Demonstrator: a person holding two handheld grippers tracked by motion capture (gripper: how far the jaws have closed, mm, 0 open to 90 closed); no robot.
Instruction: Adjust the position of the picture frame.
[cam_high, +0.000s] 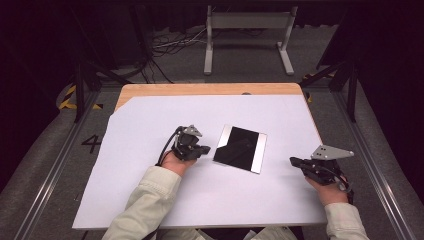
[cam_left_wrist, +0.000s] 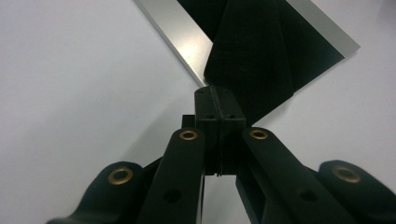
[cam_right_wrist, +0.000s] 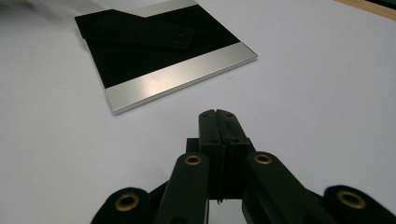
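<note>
The flat black plate (cam_high: 240, 149) with silver edges lies mid-table on the white sheet (cam_high: 150, 200), and the clenched, empty left gripper (cam_high: 200, 150) beside it could shove it askew, while the right gripper (cam_high: 295, 162), also clenched, sits well apart.

Flat black square plate (cam_high: 240, 148) with silver edge strips, lying skewed mid-sheet, black cloth on top.

White sheet (cam_high: 150, 200) covers a wooden table (cam_high: 200, 90); behind, perhaps a metal stand (cam_high: 248, 30).
</note>
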